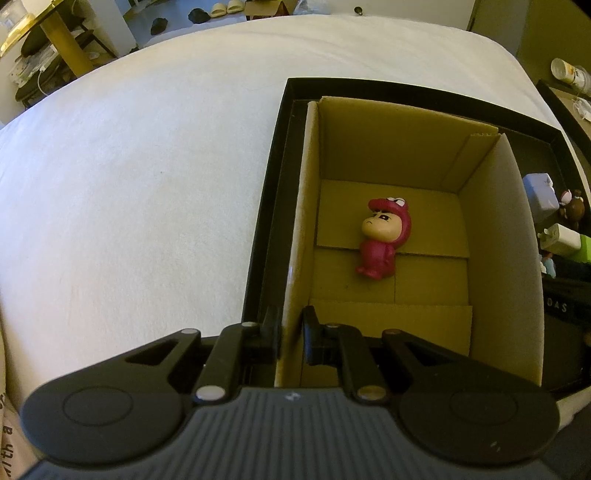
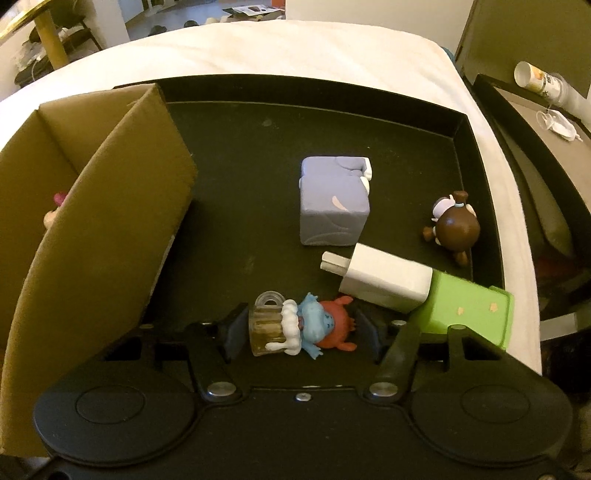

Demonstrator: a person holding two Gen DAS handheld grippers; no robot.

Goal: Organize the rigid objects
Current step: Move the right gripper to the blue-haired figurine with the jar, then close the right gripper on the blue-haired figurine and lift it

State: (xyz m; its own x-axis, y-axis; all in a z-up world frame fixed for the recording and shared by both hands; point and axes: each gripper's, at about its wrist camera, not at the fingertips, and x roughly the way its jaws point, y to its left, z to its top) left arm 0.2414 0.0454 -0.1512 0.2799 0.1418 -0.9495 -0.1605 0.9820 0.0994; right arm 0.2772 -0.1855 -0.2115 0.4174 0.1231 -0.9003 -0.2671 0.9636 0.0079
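Note:
A cardboard box (image 1: 495, 236) stands in the left of a black tray (image 1: 266, 206). A pink figurine (image 1: 380, 240) lies on the box floor. My left gripper (image 1: 290, 332) is shut on the box's near-left wall. In the right wrist view the box (image 2: 107, 206) is at the left. My right gripper (image 2: 301, 328) is open around a blue and red figurine with a beer mug (image 2: 299, 326) lying on the tray floor (image 2: 240, 192). Beyond it lie a lilac cube (image 2: 334, 201), a white charger (image 2: 384, 282), a green block (image 2: 469, 314) and a brown figurine (image 2: 456, 225).
The tray sits on a white bed (image 1: 129, 166). A dark side table with a cup (image 2: 535, 79) stands at the right. A gold-legged table (image 1: 62, 40) and slippers (image 1: 225, 7) are on the floor beyond the bed.

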